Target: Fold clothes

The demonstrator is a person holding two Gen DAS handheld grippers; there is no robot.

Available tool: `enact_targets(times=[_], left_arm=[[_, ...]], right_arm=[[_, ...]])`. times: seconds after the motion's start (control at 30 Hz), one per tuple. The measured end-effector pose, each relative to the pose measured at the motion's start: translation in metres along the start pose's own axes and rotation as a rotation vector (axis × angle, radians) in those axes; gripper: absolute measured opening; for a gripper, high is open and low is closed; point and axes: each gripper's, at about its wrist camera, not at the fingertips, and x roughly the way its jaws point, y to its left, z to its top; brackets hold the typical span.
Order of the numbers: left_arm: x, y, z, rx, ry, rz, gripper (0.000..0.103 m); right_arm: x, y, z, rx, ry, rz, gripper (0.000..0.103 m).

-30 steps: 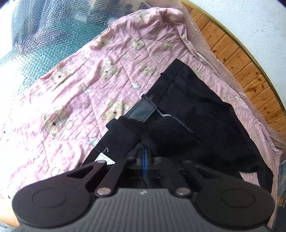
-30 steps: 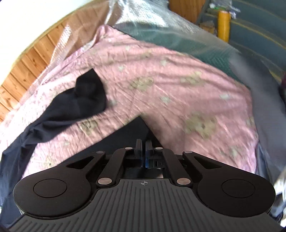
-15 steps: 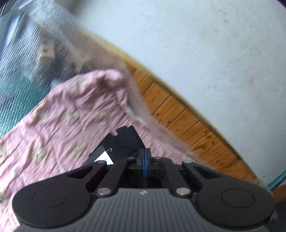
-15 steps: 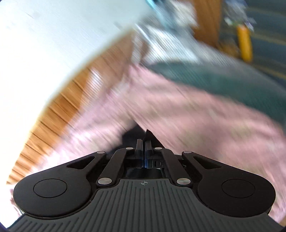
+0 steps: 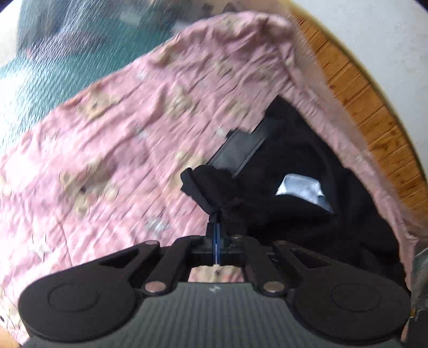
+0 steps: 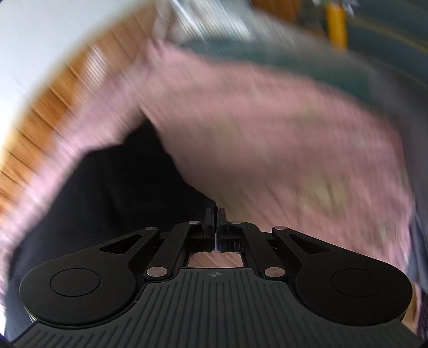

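Basically both grippers pinch the black garment (image 5: 294, 214) over the pink bear quilt (image 5: 120, 133); left gripper (image 5: 216, 230) clamps a bunched edge, right gripper (image 6: 215, 224) an edge, likely holding corners to carry a fold; blurry.

A pink quilted cover (image 5: 128, 139) printed with bear motifs spreads across the bed. Teal fabric (image 5: 53, 59) lies beyond its far edge. A wood-panelled strip (image 5: 374, 112) runs below a white wall (image 5: 388, 34). A yellow cylinder (image 6: 335, 25) stands in the blurred background.
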Motion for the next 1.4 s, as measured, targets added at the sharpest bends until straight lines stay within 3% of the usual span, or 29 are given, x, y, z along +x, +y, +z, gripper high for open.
enact_targets(times=[0.07, 0.27, 0.43, 0.5, 0.53, 0.67, 0.77, 0.8, 0.87, 0.93, 1.07, 1.1, 1.13, 1.2, 1.27, 1.33, 1.37, 1.4], left_arm=[[0.007, 0.01, -0.007, -0.024, -0.001, 0.028, 0.001], [-0.017, 0.021, -0.004, -0.004, -0.036, 0.045, 0.001], [-0.017, 0.037, -0.007, -0.038, -0.019, 0.143, 0.006], [-0.033, 0.027, -0.007, -0.021, -0.07, 0.115, 0.013], [-0.041, 0.021, -0.007, -0.009, -0.094, 0.098, 0.015], [-0.029, -0.018, -0.003, 0.081, -0.095, 0.037, 0.017], [-0.006, -0.044, -0.001, 0.136, -0.062, 0.02, 0.017], [0.003, -0.051, -0.001, 0.152, -0.05, 0.021, 0.018], [0.023, -0.041, -0.003, 0.154, -0.014, 0.104, 0.018], [0.035, -0.019, -0.007, 0.137, 0.03, 0.19, 0.008], [0.017, 0.004, -0.01, 0.096, 0.033, 0.185, 0.004], [0.007, -0.003, -0.011, 0.124, 0.008, 0.171, 0.015], [-0.001, -0.009, -0.011, 0.15, -0.015, 0.156, 0.019], [-0.01, -0.022, -0.008, 0.177, -0.039, 0.116, 0.021], [-0.003, -0.031, -0.003, 0.164, -0.031, 0.099, 0.025], [0.019, -0.028, 0.001, 0.147, 0.018, 0.146, 0.026], [0.021, -0.023, 0.004, 0.139, 0.028, 0.165, 0.023], [0.022, -0.019, 0.008, 0.131, 0.038, 0.184, 0.008]], right_arm=[[0.017, -0.01, -0.018, 0.014, 0.045, -0.042, 0.0], [-0.001, -0.029, -0.019, 0.016, 0.016, -0.055, 0.0], [0.003, -0.033, -0.023, -0.045, 0.053, -0.098, 0.0], [-0.008, -0.025, -0.021, -0.088, 0.01, -0.156, 0.01], [-0.017, -0.018, -0.02, -0.119, -0.034, -0.205, 0.021], [-0.044, 0.039, -0.023, -0.298, -0.169, -0.168, 0.023], [-0.033, 0.07, -0.028, -0.372, -0.123, -0.037, 0.022], [-0.03, 0.066, -0.028, -0.373, -0.113, -0.053, 0.022], [-0.023, 0.058, -0.028, -0.374, -0.093, -0.086, 0.022], [-0.016, 0.05, -0.028, -0.375, -0.072, -0.118, 0.022], [-0.001, 0.034, -0.028, -0.377, -0.032, -0.183, 0.025], [0.002, 0.03, -0.028, -0.378, -0.021, -0.199, 0.026], [0.006, 0.026, -0.028, -0.378, -0.011, -0.216, 0.028], [0.009, 0.023, -0.027, -0.384, -0.008, -0.22, 0.028], [0.008, 0.036, -0.027, -0.408, -0.027, -0.158, 0.029], [0.019, 0.045, -0.032, -0.438, 0.0, -0.121, 0.035], [0.028, 0.045, -0.034, -0.45, 0.035, -0.133, 0.038], [0.038, 0.045, -0.037, -0.463, 0.07, -0.146, 0.044]])
